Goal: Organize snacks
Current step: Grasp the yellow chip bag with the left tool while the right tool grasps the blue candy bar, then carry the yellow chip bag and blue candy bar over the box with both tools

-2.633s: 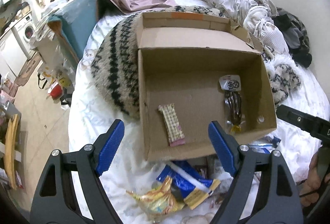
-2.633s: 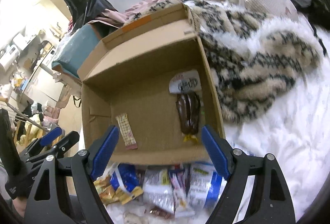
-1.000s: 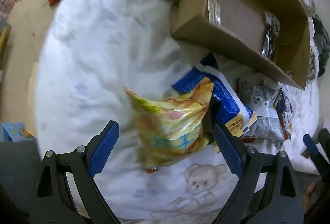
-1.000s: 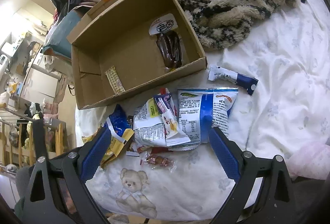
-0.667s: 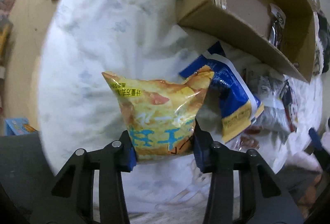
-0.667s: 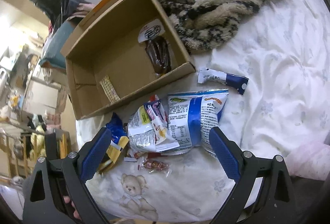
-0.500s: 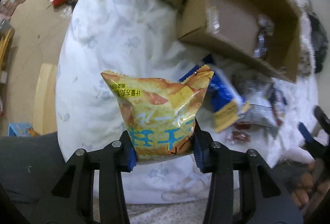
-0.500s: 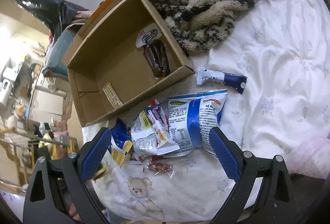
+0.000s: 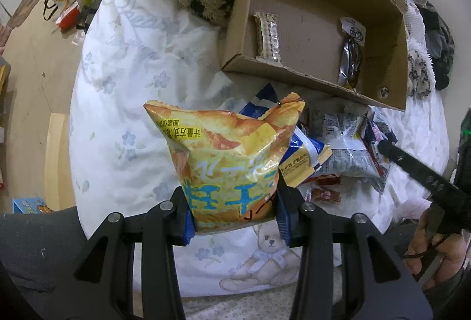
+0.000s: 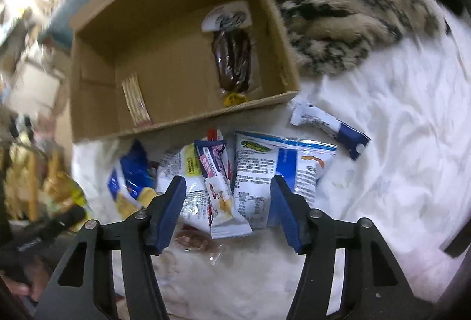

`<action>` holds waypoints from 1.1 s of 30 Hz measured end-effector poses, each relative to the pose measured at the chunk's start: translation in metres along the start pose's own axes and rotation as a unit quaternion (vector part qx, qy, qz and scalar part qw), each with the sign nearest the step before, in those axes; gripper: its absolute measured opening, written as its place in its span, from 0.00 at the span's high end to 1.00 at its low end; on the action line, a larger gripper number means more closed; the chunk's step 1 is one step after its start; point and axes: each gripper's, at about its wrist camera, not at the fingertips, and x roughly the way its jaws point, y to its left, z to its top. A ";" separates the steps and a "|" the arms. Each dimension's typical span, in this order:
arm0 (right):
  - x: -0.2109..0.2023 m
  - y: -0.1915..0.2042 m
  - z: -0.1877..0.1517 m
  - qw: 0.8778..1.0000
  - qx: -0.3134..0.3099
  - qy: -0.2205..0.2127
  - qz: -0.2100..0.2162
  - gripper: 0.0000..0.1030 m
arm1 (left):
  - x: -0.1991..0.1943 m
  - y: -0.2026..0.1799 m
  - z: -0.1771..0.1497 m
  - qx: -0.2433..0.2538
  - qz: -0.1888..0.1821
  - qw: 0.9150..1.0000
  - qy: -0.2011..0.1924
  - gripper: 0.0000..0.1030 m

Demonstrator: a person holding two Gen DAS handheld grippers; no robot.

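Packets [image 10: 223, 181] crowd between closing right tongs [image 10: 228, 208], apparently untouched; left tongs [image 9: 234, 219] clamp yellow bag [image 9: 229, 161] before box [image 9: 309, 78].

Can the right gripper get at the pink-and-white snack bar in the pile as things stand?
Probably yes. The right gripper is closing with the pink-and-white snack bar lying between its blue pads, on top of the pile and uncovered. Neighbouring packets crowd it, so it may pinch one too.

snack packets [image 10: 226, 190], cardboard box [image 10: 182, 125], white bedsheet [image 10: 397, 143]

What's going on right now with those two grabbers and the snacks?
Left hand-held gripper clamps yellow chip bag. Right hand-held gripper closing around pink-white packet, not gripping yet. Cardboard box unobstructed.
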 end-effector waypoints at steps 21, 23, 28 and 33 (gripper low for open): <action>-0.035 0.025 -0.025 0.991 -0.043 -0.025 0.120 0.84 | -0.020 -0.009 0.002 0.011 0.014 0.998 -0.061 0.62; -0.040 0.028 -0.023 0.990 -0.043 -0.034 0.131 0.84 | -0.025 -0.011 0.004 0.017 0.019 0.997 -0.074 0.62; -0.048 0.035 -0.017 0.986 -0.045 -0.054 0.153 0.84 | -0.030 -0.016 0.007 0.022 0.027 0.995 -0.094 0.62; -0.061 0.036 -0.005 0.981 -0.048 -0.088 0.168 0.84 | -0.042 -0.029 0.014 0.048 0.021 0.993 -0.107 0.62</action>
